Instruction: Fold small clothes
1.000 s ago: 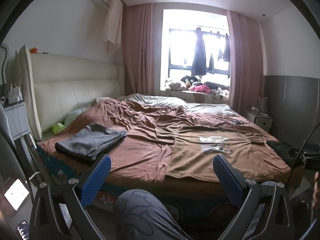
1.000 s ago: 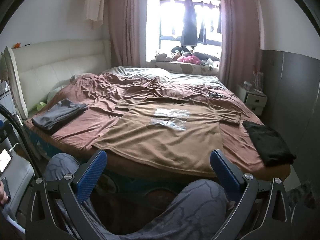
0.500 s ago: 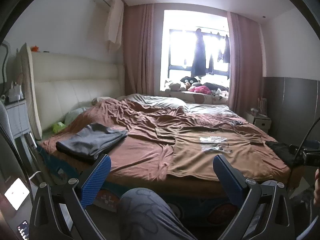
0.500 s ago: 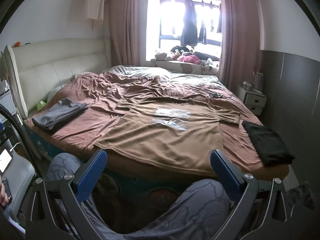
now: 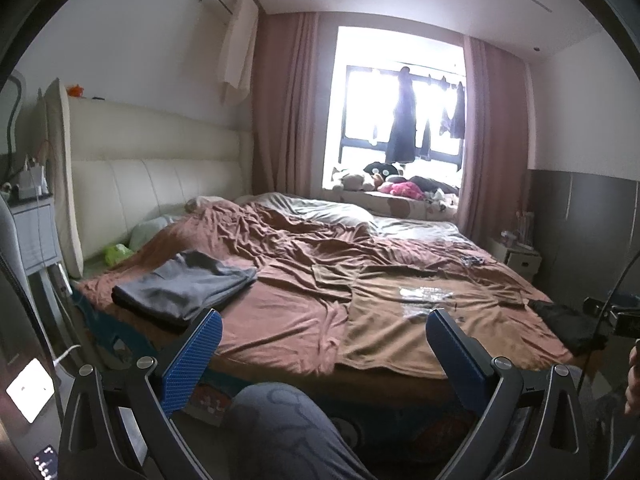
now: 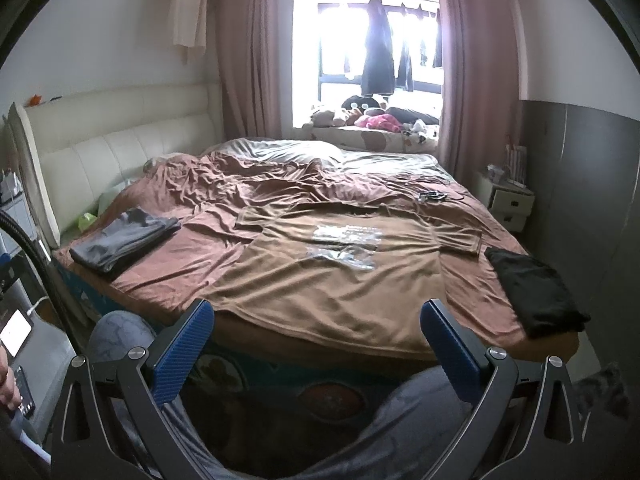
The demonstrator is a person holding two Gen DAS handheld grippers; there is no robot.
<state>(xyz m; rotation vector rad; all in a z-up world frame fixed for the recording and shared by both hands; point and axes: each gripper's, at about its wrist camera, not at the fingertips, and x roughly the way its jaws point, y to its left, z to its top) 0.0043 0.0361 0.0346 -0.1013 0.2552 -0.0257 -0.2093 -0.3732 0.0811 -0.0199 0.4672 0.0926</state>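
Your left gripper [image 5: 322, 346] was spread wide with nothing between its blue pads, held off the near edge of the bed [image 5: 280, 344] above your knee [image 5: 288, 424]. Your right gripper [image 6: 316, 338] was just as wide apart and empty, also short of the mattress, pointing at the hem of the brown T-shirt [image 6: 332, 284]

That T-shirt lay flat and face up on the rumpled brown sheet [image 6: 248, 184], hem toward you, collar toward the window [image 6: 368, 40], both sleeves spread out and a pale print on the chest. To its left, well apart, sat a folded grey garment [image 6: 120, 242]; to its right, near the bed's corner, a folded black garment [image 6: 536, 292]

By my reading, you were at the start of a new fold: two pieces looked done and the T-shirt was laid out but untouched. The next move likely called for bringing both grippers forward and down to the cloth, each pinching one layer at a side or sleeve, then carrying that edge across the chest. The shirt and sheet were close in colour and both thin, so you risked catching the sheet along with the shirt; pinching right at the hem or sleeve edge would help
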